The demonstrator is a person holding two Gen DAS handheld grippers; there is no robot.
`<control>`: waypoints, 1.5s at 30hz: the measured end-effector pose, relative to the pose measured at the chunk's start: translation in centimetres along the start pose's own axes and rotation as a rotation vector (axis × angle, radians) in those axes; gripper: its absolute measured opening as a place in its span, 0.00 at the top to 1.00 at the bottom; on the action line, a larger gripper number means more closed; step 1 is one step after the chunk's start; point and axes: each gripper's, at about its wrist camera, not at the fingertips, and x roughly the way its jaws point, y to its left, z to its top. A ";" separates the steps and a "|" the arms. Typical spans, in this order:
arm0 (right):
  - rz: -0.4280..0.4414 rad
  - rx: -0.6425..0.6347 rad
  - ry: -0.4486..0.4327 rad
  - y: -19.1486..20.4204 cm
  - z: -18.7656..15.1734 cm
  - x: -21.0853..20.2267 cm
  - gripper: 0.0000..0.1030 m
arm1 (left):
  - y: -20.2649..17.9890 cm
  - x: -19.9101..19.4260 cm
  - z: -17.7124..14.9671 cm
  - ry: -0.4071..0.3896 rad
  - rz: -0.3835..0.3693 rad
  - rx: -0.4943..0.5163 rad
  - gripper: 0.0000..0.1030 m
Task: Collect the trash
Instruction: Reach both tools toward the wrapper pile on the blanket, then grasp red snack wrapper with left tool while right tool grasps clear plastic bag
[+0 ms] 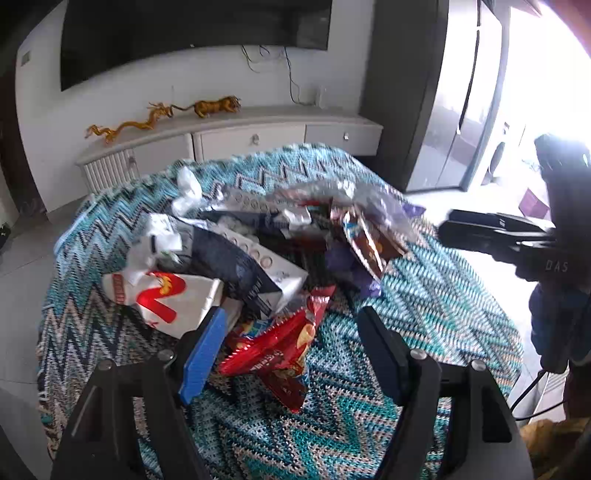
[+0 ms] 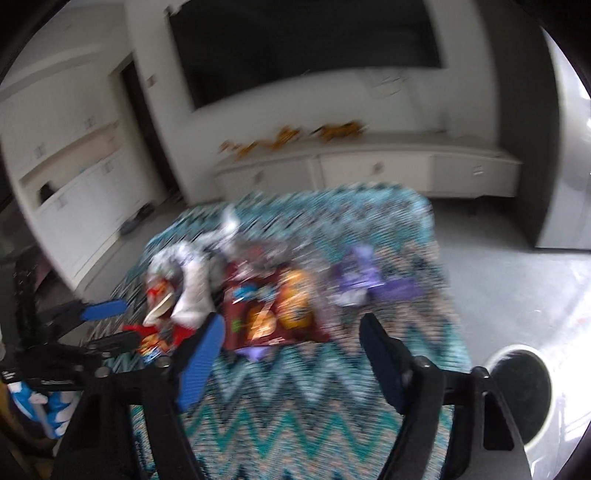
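A pile of trash lies on a table under a teal zigzag cloth (image 1: 424, 295). It holds a white bag with a red mark (image 1: 166, 295), white cartons (image 1: 273, 266), brown snack bags (image 1: 365, 240) and a red wrapper (image 1: 277, 347). My left gripper (image 1: 291, 332) is open low over the cloth, and the red wrapper lies loose between its fingers. The right gripper (image 1: 448, 225) hovers at the pile's right side. In the blurred right wrist view, my right gripper (image 2: 291, 339) is open just short of a dark red chip bag (image 2: 273, 314), with purple wrappers (image 2: 362, 284) beyond. The left gripper (image 2: 110, 325) shows at the left.
A white bin with a dark opening (image 2: 517, 391) stands on the floor to the right of the table. Behind the table run a low white cabinet (image 1: 258, 136) with golden dragon figures (image 1: 218, 105) and a wall television (image 1: 192, 33). A bright glass door (image 1: 535, 110) is at the right.
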 end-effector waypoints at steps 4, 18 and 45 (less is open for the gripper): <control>0.056 -0.039 0.074 1.1 0.6 3.1 0.32 | 0.8 1.8 -0.5 0.042 -0.014 -0.007 0.40; -0.059 -0.074 0.048 -1.6 6.2 5.7 0.38 | 2.6 4.2 -1.2 0.075 -0.072 -0.053 0.61; 0.053 -0.030 -0.184 -2.3 9.6 -3.5 0.96 | 0.2 -4.6 1.6 -0.067 -0.069 -0.075 0.74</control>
